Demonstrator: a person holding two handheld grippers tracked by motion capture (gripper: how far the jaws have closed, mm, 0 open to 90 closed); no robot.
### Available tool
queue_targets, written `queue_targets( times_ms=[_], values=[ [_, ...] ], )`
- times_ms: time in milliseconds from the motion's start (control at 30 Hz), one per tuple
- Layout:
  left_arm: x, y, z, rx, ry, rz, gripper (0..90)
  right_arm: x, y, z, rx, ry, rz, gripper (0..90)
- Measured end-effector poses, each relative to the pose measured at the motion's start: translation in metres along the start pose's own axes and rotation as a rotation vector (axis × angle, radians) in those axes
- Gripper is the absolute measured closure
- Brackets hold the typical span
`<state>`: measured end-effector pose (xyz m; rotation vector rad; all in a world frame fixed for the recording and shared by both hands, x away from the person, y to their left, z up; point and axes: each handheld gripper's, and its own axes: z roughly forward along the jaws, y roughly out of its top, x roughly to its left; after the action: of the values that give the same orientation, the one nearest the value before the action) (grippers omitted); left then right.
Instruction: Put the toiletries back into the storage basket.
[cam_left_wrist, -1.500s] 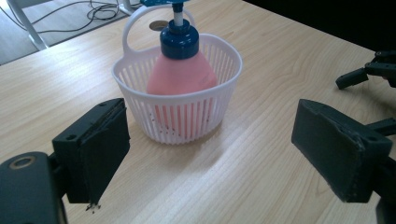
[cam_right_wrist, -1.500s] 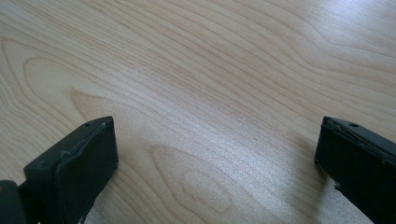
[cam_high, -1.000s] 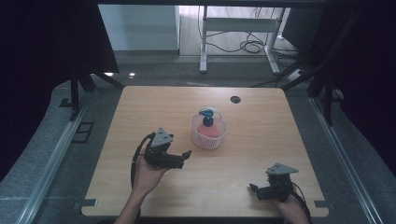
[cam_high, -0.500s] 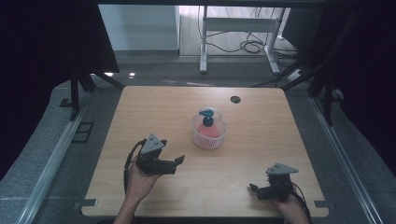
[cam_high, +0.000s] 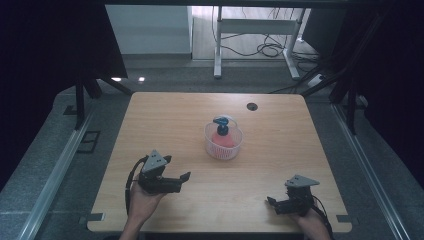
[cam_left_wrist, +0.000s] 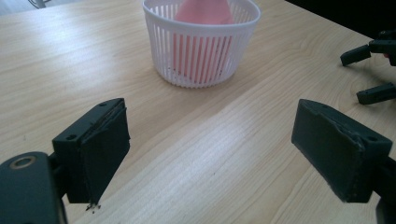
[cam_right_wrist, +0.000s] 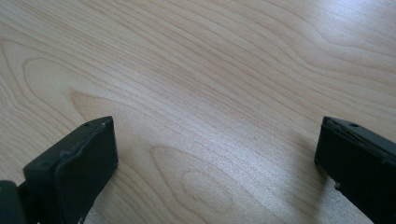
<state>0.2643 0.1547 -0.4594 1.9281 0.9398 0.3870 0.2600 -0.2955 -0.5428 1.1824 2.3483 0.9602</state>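
A white slatted basket (cam_high: 223, 141) (cam_left_wrist: 201, 44) stands at the middle of the wooden table (cam_high: 165, 125). Inside it is a pink bottle (cam_high: 221, 137) (cam_left_wrist: 201, 28) with a blue pump top (cam_high: 220, 122). My left gripper (cam_high: 175, 172) (cam_left_wrist: 210, 149) is held at the front left, open, jaws wide apart and pointing toward the basket with nothing between them. My right gripper (cam_high: 274, 204) (cam_right_wrist: 215, 163) rests at the front right, open over bare wood, and its jaws also appear far off in the left gripper view (cam_left_wrist: 369, 70).
A dark round hole (cam_high: 252, 106) sits in the table near the back edge. Beyond the table are a white desk frame (cam_high: 257, 30) and cables on the floor. Metal rails run along both sides of the table.
My left gripper has drawn back toward the front left edge, away from the basket. The right gripper has stayed put.
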Motion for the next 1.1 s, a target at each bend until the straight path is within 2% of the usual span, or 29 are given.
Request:
queue_targets(
  times_ms=[400,667,1100],
  values=[
    [0.004,-0.026,-0.004,0.003,0.002,-0.035,11.3,0.000,0.000,0.000,0.001,-0.001,0.002,0.0],
    [0.006,-0.043,-0.004,0.021,0.005,-0.054,11.2,0.000,0.000,0.000,0.000,-0.002,0.002,0.0],
    [0.000,-0.060,0.004,0.076,0.011,-0.037,11.2,0.000,0.000,0.000,0.000,-0.003,0.002,0.0]
  ],
)
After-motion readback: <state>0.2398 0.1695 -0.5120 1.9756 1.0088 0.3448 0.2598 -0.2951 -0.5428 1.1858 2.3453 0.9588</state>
